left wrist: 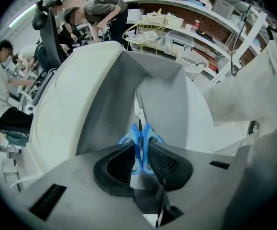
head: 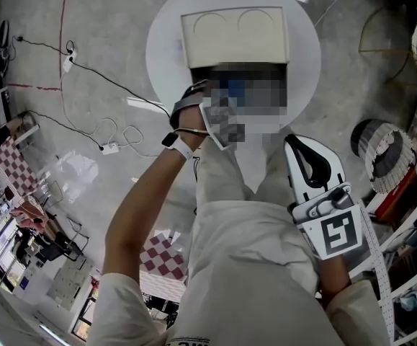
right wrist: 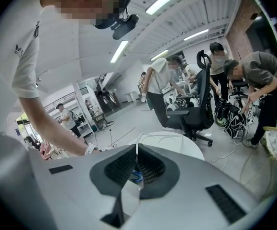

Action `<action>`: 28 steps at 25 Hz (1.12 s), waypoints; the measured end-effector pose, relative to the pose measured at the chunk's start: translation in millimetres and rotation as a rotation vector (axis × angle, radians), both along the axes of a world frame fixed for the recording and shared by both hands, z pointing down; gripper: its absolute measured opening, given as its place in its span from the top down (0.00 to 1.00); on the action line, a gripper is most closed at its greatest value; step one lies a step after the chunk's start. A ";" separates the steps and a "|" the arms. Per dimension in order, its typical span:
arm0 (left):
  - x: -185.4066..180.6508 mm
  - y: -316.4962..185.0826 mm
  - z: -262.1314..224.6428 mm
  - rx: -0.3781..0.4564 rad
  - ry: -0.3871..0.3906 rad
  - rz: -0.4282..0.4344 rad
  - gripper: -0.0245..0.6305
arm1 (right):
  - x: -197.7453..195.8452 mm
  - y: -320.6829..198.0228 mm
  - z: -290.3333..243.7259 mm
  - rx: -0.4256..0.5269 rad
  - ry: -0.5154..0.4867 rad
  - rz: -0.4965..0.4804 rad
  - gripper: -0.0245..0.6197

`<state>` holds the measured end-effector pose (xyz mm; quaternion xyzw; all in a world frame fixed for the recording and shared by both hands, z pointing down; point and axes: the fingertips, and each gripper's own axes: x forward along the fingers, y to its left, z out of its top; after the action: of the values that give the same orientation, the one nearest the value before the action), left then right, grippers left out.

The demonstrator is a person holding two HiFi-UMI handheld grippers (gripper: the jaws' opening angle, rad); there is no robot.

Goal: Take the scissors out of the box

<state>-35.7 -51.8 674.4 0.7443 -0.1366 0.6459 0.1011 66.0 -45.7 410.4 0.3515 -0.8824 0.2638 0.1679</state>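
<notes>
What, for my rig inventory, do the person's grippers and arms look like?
The left gripper and right gripper have pale grey shells and black ribbed jaw pads. The right one's marker cube bears a black-and-white square pattern. The person wears a light short-sleeved shirt and a white wristband on the left arm.

A round white table (head: 161, 56) stands on a grey floor (head: 100, 20). A corded power strip (head: 109, 148) lies to its left. Elsewhere, a black office chair (right wrist: 198, 111) and shelves (left wrist: 195, 20) holding a yellow wire basket (left wrist: 145, 35).
</notes>
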 end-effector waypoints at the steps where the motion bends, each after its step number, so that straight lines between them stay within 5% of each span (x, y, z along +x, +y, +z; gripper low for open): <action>1: 0.5 -0.4 -3.6 0.015 0.005 -0.004 0.83 | 0.9 -0.7 -1.0 0.005 0.001 0.001 0.85; 10: 6.7 2.8 -44.3 0.083 0.072 -0.092 0.83 | 2.5 -2.6 -20.9 0.059 0.013 -0.015 0.85; 28: -0.5 5.1 -181.3 0.280 0.299 -0.460 0.83 | 13.7 -12.0 -70.5 0.193 0.068 -0.042 0.85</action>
<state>-36.3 -46.8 493.1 0.7873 -0.3727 0.4643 0.1603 79.7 -57.7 339.9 0.3562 -0.9047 0.1617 0.1687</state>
